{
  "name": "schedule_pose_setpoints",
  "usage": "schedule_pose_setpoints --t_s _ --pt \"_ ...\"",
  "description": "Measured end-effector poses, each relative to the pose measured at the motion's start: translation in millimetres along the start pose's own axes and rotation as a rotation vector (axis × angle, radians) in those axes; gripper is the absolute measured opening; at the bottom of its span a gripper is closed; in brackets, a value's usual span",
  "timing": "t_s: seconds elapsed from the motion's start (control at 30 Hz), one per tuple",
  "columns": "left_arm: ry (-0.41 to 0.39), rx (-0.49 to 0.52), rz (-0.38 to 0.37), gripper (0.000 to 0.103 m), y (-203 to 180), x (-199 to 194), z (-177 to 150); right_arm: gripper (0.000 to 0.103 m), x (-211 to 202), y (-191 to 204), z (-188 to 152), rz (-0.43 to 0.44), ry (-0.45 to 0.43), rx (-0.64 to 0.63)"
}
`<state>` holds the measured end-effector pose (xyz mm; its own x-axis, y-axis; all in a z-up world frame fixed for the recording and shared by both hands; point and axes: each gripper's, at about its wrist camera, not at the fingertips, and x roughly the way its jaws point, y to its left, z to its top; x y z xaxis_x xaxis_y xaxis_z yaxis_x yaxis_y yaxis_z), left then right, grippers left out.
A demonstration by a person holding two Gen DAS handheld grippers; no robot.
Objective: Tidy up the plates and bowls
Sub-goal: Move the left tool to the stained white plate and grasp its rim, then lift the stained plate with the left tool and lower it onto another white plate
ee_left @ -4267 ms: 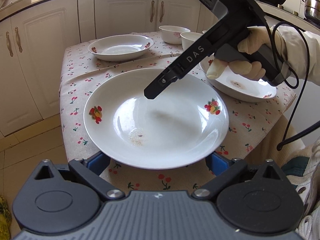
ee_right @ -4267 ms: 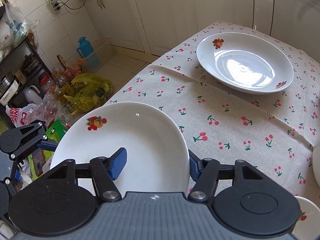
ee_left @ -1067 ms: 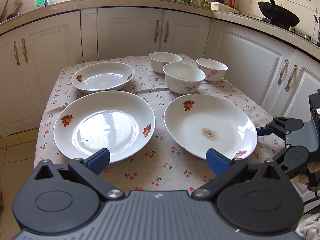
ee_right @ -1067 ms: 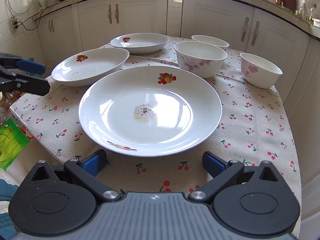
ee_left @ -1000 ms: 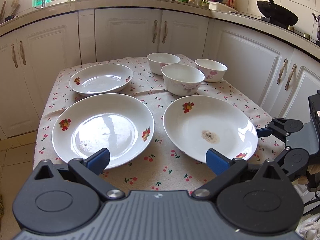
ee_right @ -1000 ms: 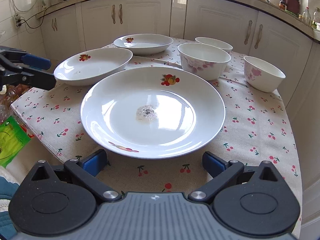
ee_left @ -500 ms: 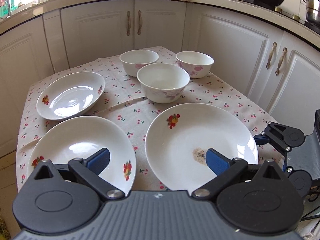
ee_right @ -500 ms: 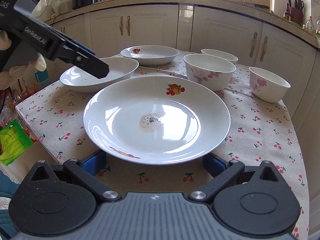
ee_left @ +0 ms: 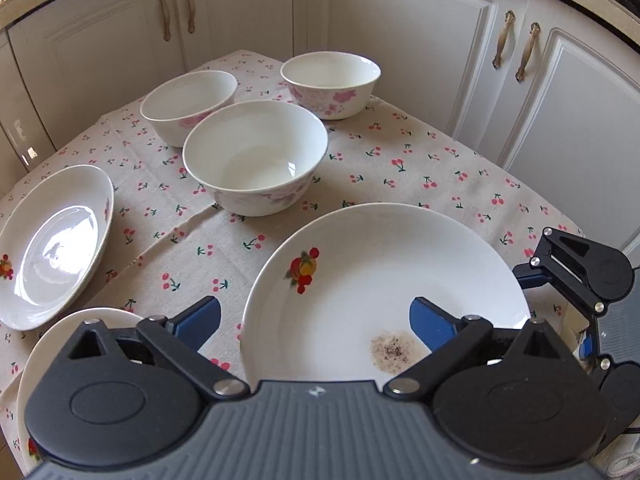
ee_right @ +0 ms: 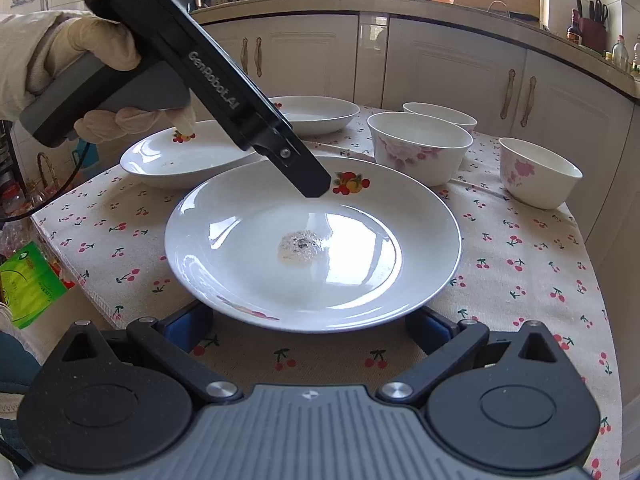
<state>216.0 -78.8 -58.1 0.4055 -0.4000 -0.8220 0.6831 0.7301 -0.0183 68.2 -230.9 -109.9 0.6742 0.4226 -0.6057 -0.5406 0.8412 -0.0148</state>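
Three plates and three bowls make up the crockery we count on the cherry-print tablecloth, and we place each of them by the stained plate.

Stained plate: white, with a fruit motif on its rim and a speckled brown patch near its middle; it lies flat at the near edge of the cloth.

Second plate: just left of the stained plate and slightly behind it, with the same fruit motif. From the left wrist view only a slice of its rim shows.

Third plate: behind the stained plate, farther back than the second.

Large bowl: white with pink flowers, behind the stained plate and to its right, close to its far rim.

Small bowl: well right of the stained plate, near the cloth's right edge.

Rear bowl: behind the large bowl and partly hidden by it.

Left gripper: we see its blue pads spread above the stained plate's left rim, one over bare cloth and one over the plate's well. The jaws are closing, with the rim between them but untouched. A gloved hand holds the gripper's handle.

Right gripper: it sits low at the stained plate's near rim. Its jaws stand wide, one pad at each side under the rim's overhang, and we see nothing clamped.

Cabinets: white doors with brass handles, behind the table.
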Motion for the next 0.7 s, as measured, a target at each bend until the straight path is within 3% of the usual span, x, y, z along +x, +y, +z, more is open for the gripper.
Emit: schedule_pose_setpoints --t_s 0.23,0.7 --pt "0.102 0.063 -0.052 0.089 1 22 14 0.103 -1 -1 0 0.001 -0.012 -0.002" --pt "0.178 0.093 -0.09 0.079 9 32 15 0.103 2 -4 5 0.018 0.008 -0.021"
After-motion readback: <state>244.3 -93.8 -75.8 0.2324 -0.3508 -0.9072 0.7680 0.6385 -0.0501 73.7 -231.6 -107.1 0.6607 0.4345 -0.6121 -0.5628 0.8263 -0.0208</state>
